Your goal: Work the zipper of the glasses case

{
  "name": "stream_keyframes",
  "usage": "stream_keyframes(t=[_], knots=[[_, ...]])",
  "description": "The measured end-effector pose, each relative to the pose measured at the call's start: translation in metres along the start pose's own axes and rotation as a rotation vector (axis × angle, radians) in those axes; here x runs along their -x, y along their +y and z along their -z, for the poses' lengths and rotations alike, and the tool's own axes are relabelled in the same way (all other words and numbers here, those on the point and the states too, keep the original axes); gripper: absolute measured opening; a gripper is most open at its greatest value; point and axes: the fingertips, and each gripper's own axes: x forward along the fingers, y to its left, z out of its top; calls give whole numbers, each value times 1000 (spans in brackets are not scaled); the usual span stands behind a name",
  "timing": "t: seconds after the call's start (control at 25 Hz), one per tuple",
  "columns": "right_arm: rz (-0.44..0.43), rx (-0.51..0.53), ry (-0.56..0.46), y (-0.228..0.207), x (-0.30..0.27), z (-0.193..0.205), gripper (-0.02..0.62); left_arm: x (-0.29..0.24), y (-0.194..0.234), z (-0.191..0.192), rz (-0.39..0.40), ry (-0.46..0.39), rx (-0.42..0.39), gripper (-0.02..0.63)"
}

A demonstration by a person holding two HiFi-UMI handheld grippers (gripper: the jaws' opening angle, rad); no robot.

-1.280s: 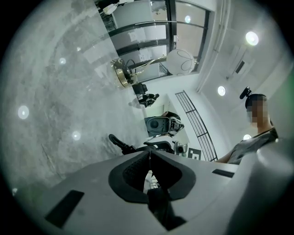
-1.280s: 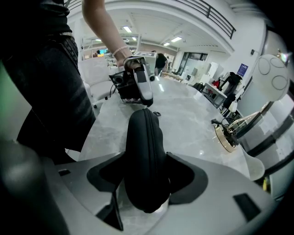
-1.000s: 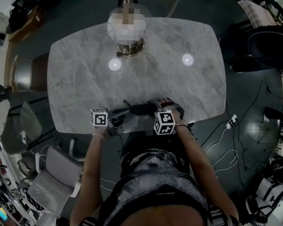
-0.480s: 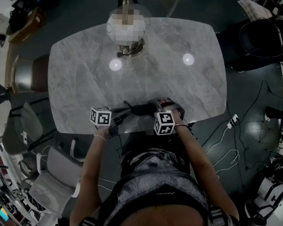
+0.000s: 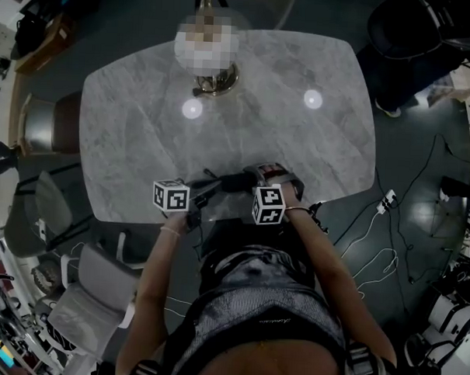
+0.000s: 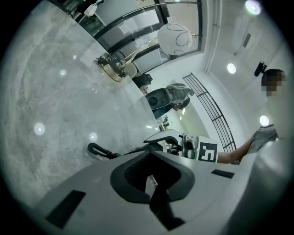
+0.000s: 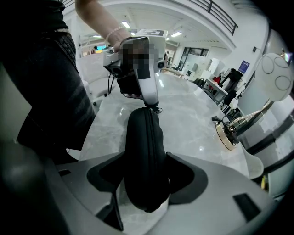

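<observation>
While the black glasses case (image 7: pixel 144 156) lies at the near edge of the grey marble bench (image 5: pixel 144 140), the right claw (image 7: pixel 146 179) pinches it across its rounded near end, one jaw on each side, with the zipper seam running up the top of the case away from the camera; the left claw (image 6: pixel 151 181) comes in from the opposite side, nearly level, and its tip (image 7: pixel 150 104) meets the far end of the case, right at the small zipper pull (image 7: pixel 155 109); its jaws have just been closing and now stand pressed together, though whether the pull is nipped between them I cannot tell; a black cord loop (image 6: pixel 96 150) lies on the bench just beside that end; a lamp (image 6: pixel 112 69) with a brass base stands well apart at the far edge.
</observation>
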Motion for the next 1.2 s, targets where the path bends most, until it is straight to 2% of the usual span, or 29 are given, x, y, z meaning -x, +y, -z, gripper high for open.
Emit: stream_keyframes(t=[0.6, 0.76, 0.88, 1.2], knots=[[-1, -4, -14, -3, 1, -3, 316, -22, -13, -5, -178, 65, -47, 4], [-7, -7, -19, -2, 1, -4, 316, -25, -17, -5, -197, 62, -32, 4], [-33, -18, -19, 4, -2, -2, 316, -28, -19, -6, -225, 74, -54, 5], [-25, -18, -27, 0, -1, -2, 316, -44, -25, -8, -265, 103, -87, 5]])
